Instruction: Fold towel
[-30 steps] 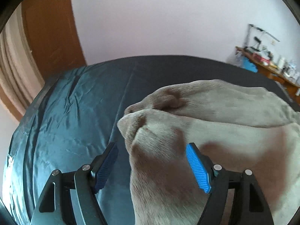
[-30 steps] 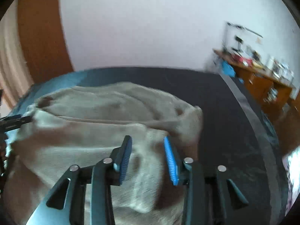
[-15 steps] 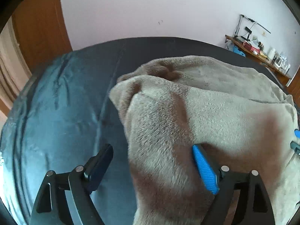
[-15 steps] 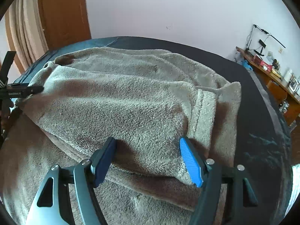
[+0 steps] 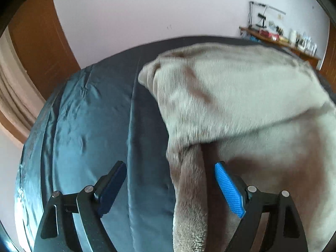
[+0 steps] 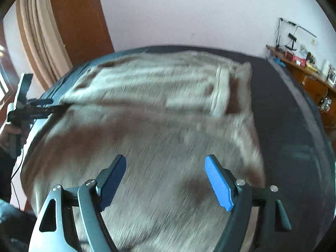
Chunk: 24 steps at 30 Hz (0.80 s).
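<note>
Both tools gape wide: left tool (image 5: 170, 185) straddles the towel (image 5: 241, 96) edge, right tool (image 6: 166, 180) hovers over its folded middle.

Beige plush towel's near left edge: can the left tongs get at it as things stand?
Probably yes. The left tongs are open, and the beige plush towel has its edge strip lying between the fingers on the dark blue bed sheet, with nothing in between.

Two black-framed grippers, left gripper (image 5: 170, 185) and right gripper (image 6: 166, 180), blue ribbed pads (image 5: 229, 191), silver screws (image 6: 240, 182).
</note>
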Each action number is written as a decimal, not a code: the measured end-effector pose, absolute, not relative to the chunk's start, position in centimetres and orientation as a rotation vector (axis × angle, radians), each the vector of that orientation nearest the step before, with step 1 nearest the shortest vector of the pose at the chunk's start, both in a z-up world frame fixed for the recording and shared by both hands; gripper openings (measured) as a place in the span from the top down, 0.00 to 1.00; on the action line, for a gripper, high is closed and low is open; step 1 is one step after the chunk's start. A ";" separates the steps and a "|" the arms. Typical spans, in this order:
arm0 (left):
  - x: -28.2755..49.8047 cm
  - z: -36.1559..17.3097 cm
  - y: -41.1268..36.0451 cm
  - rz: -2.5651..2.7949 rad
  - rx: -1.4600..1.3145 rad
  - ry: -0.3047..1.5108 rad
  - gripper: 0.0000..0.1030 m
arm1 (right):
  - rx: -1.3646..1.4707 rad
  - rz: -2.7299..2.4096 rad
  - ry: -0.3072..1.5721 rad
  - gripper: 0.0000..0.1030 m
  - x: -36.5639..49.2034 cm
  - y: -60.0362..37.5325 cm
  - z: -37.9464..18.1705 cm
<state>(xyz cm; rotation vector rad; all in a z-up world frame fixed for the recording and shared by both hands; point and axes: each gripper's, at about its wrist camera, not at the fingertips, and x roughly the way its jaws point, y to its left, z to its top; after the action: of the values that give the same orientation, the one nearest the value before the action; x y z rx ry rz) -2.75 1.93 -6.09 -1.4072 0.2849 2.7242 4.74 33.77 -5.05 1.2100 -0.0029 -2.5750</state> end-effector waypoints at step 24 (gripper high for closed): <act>5.2 -6.1 -0.6 2.723 -1.315 -0.104 0.14 | 1.034 -2.791 -0.198 0.19 16.5 39.4 -4.1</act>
<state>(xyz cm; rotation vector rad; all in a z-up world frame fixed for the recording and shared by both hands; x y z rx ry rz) 5.17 -0.56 -6.11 -1.3149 -0.1042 2.7231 16.53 39.41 -4.07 1.0335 -0.1978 -2.7913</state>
